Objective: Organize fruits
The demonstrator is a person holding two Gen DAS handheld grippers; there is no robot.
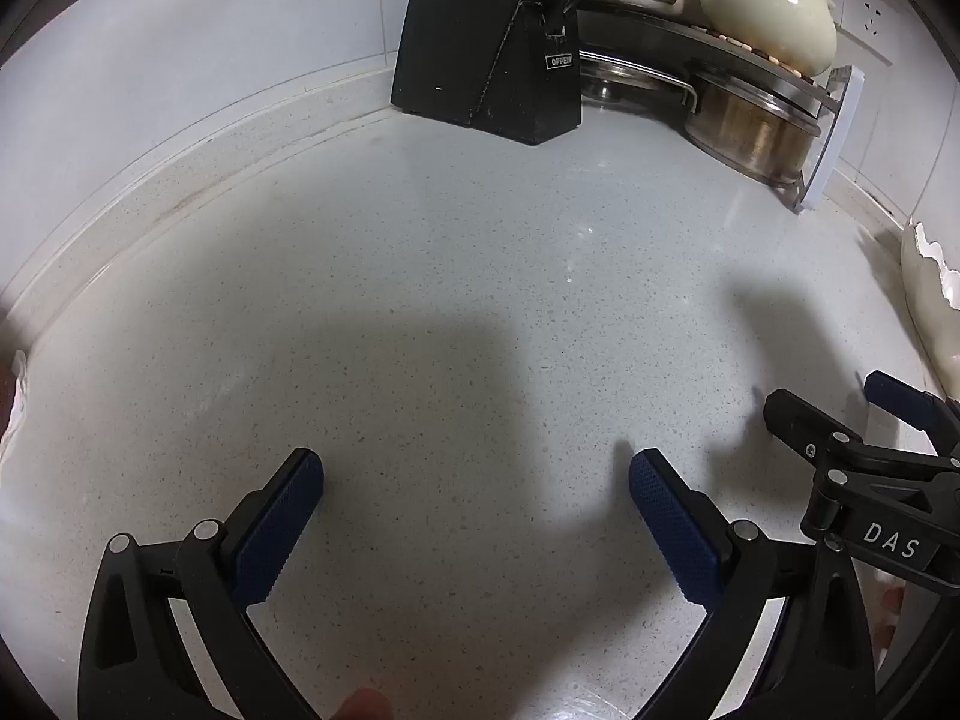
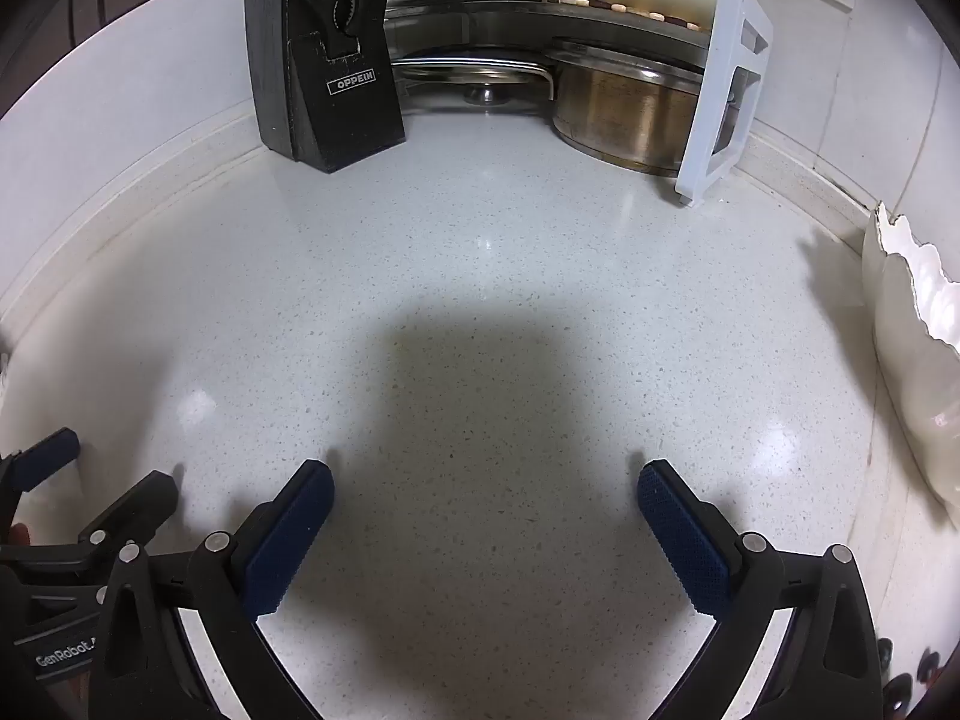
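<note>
No fruit shows clearly in either view. My left gripper (image 1: 477, 468) hangs open over the speckled white countertop (image 1: 450, 300), with nothing between its blue pads. My right gripper (image 2: 486, 474) is open too, over bare countertop (image 2: 480, 312). The two grippers sit side by side: the right gripper (image 1: 825, 393) appears at the right of the left wrist view, and the left gripper (image 2: 114, 462) at the left of the right wrist view. A cream bowl with a jagged, eggshell-like rim (image 2: 912, 360) stands by the wall to the right; it also shows as a cream bowl (image 1: 930, 312) at the edge.
A black knife block (image 2: 324, 78) stands at the back against the wall. Beside it a corner rack with a white leg (image 2: 726, 96) holds a steel pot (image 2: 624, 108) and lid below, and a cream teapot (image 1: 768, 18) above. Small dark round things (image 2: 900, 678) at the bottom right are unclear.
</note>
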